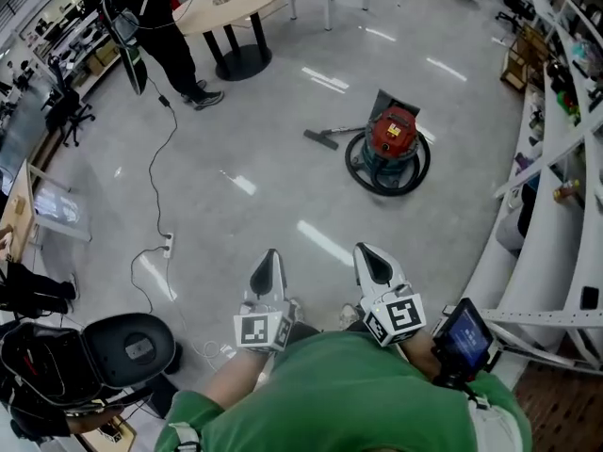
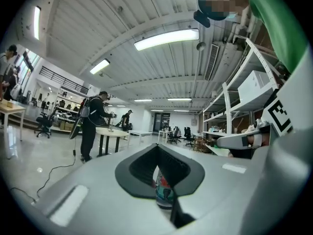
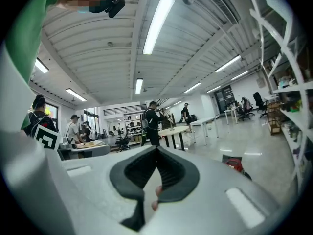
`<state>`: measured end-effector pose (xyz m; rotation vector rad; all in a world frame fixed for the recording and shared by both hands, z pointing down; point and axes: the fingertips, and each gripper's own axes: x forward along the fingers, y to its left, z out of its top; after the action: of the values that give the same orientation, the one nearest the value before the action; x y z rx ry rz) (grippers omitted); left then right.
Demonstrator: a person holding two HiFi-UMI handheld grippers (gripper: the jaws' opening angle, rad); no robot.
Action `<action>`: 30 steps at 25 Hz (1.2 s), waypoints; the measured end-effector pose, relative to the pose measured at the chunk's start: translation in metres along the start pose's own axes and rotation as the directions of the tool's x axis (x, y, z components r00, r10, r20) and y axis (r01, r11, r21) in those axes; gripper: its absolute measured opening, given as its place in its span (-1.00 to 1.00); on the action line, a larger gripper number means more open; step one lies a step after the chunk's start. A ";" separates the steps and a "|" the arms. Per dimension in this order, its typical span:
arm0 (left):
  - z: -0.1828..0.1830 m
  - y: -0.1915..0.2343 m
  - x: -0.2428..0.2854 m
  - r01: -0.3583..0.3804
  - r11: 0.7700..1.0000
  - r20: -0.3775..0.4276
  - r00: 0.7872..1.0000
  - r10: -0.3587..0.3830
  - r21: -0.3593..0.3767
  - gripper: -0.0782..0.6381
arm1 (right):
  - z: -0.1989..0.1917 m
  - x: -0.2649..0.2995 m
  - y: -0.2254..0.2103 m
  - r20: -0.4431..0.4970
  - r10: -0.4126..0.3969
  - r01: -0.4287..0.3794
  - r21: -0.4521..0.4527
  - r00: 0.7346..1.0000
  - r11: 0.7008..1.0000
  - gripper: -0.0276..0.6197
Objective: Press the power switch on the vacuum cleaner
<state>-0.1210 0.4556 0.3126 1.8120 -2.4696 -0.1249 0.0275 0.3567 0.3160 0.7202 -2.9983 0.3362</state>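
The vacuum cleaner (image 1: 391, 139) stands on the bare floor (image 1: 283, 186) at about 1 o'clock from us, well apart from both grippers. It is a squat drum with a red top and a darker, teal-tinged body. Its black hose (image 1: 356, 163) lies looped around the base, and the floor nozzle (image 1: 320, 139) points out toward 9 o'clock. A pale patch shows on the red top, but from here we cannot make out the power switch.

We judge that the step in hand is the approach. We need to walk up to the machine and get over the red top before choosing a spot. Then we should press straight down with one tip, so that the drum does not roll or tip.

The left gripper (image 1: 269, 257) and the right gripper (image 1: 367, 252) hang close in front of us. Each has its jaws pressed together at the tips and pinches nothing, which gives us a good blunt point for pushing.

A white cable (image 1: 155, 186) trails across the floor at 10 o'clock. A person (image 1: 165, 26) stands by a round surface (image 1: 231, 3) at 11 o'clock, and shelving (image 1: 556, 215) lines the 3 o'clock side.
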 end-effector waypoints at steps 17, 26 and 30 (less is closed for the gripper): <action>-0.003 0.054 0.072 0.328 0.944 -0.049 0.943 -0.329 -0.021 -0.76 | -0.011 0.037 0.023 0.026 -0.372 0.371 0.041 0.928 0.928 -0.91; -0.006 0.047 0.091 0.397 0.918 -0.061 0.916 -0.397 -0.014 -0.76 | -0.008 0.035 0.014 0.023 -0.459 0.457 0.045 0.888 0.888 -0.91; -0.010 0.032 0.110 0.402 0.916 -0.077 0.913 -0.401 -0.013 -0.76 | -0.002 0.035 -0.010 0.036 -0.470 0.468 0.050 0.882 0.882 -0.91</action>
<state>-0.1833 0.3605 0.3273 2.2544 -2.0122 -0.0712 0.0007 0.3328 0.3233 1.4342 -2.7315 0.3539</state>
